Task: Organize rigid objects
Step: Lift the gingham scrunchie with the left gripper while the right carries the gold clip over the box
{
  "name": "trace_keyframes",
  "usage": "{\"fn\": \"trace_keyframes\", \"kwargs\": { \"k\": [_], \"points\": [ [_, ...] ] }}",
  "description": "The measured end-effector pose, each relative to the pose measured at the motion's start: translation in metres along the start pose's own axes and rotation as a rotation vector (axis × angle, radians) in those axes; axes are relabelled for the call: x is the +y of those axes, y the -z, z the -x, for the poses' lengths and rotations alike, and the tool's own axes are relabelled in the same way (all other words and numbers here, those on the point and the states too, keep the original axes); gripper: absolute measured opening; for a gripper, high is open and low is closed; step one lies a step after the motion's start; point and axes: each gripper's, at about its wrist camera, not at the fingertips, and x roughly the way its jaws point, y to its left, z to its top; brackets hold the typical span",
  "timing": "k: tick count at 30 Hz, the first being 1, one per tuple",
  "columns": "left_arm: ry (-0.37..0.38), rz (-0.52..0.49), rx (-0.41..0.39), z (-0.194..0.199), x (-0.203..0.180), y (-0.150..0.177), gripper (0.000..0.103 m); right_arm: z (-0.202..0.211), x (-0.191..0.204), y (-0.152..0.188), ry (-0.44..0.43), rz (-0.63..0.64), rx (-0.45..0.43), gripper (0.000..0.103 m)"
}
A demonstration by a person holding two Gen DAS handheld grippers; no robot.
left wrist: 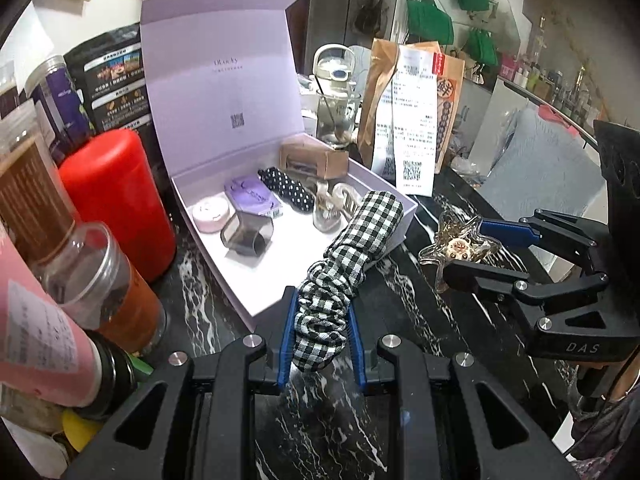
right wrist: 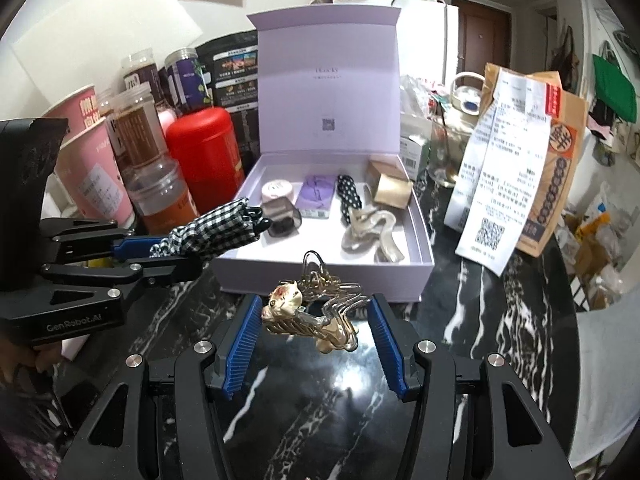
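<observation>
An open lilac gift box point(left wrist: 404, 208) point(right wrist: 328, 276) stands on the black marble counter. Inside lie a pink round case point(left wrist: 211, 212), a smoky hair claw point(left wrist: 248, 234), a purple packet point(left wrist: 252, 196), a polka-dot clip point(left wrist: 286, 188), a clear claw clip point(right wrist: 370, 232) and a small cardboard box point(left wrist: 314, 158). My left gripper point(left wrist: 322, 340) point(right wrist: 176, 256) is shut on a black-and-white gingham hair clip point(left wrist: 352, 240) point(right wrist: 212, 228), held over the box's front-left edge. My right gripper point(right wrist: 316, 340) point(left wrist: 460, 248) stands around a gold star-shaped hair claw point(right wrist: 312, 312) point(left wrist: 456, 246), fingers close to it.
A red canister point(left wrist: 116, 196) point(right wrist: 204, 152), jars point(left wrist: 96, 280) and a pink cup point(right wrist: 92, 168) crowd the left. A brown paper bag with a long receipt point(left wrist: 412, 120) point(right wrist: 516, 168) and a glass jar point(left wrist: 336, 116) stand to the right of the box.
</observation>
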Motion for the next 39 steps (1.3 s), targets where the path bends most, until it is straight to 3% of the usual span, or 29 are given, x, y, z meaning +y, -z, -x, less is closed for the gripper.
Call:
{"fn": "trace_keyframes", "kwargs": {
  "k": [39],
  "points": [
    [-0.064,-0.019,-0.127,-0.018,0.029,-0.085,0.023,-0.012,-0.022,-0.096,-0.019,0.064,-0.141,0.054]
  ]
}}
